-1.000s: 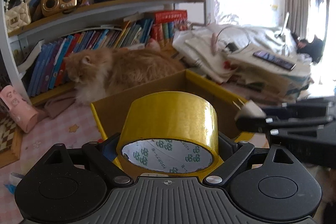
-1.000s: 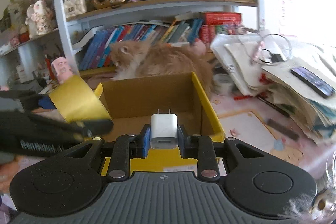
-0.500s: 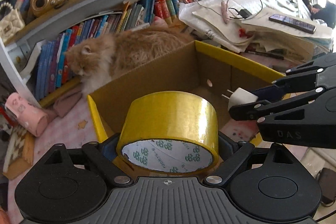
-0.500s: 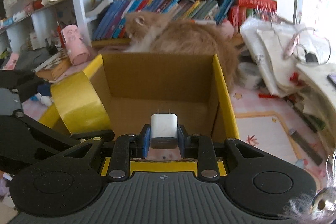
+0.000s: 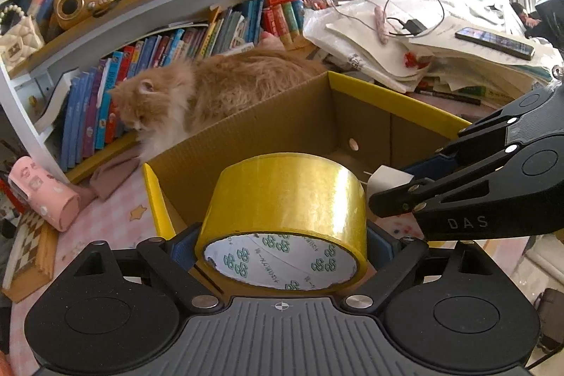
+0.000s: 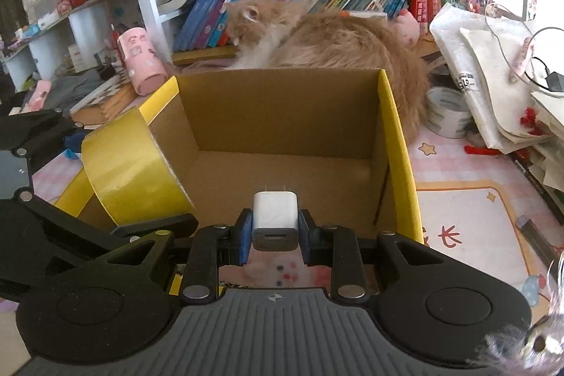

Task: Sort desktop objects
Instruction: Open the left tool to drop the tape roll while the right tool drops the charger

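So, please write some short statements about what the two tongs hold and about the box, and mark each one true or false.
1. The left tongs hold a roll of yellow tape. True.
2. The right tongs are empty. False: they grip a white charger plug.
3. The cardboard box already has several things inside. False: the part of its floor that shows is bare.
4. An orange cat lies behind the box, in front of the books. True.
5. The tape roll lies on the box floor. False: it is held at the box's near left corner.
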### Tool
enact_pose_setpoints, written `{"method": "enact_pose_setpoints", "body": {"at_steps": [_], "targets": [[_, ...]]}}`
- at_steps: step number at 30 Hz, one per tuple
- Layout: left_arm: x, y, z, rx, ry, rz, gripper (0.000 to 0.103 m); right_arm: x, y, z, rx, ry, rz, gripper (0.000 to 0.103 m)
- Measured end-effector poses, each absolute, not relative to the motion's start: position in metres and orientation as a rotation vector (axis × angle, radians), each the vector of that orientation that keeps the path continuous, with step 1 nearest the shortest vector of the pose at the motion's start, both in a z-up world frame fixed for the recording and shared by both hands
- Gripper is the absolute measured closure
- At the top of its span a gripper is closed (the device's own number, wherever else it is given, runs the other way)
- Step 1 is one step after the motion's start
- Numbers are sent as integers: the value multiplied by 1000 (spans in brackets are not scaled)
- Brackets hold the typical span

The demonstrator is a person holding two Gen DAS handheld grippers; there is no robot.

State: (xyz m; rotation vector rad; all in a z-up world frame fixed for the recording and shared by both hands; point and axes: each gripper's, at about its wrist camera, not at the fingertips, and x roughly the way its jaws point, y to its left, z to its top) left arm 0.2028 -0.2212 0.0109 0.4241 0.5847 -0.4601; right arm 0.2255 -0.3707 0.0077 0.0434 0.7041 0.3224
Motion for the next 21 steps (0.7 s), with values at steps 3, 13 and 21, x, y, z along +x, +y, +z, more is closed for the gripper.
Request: {"method": "enact_pose_setpoints", "body": {"at_steps": [3,13,21], "targets": [[202,-222,11,427,581,-453,9,226,-371,7,41,710,334,79],[194,-230,18,456,530,-412,9,215,-378,16,101,643,343,66],[187,-232,29,413,486,-405,8,204,-387,28,155,601,297,56]]}}
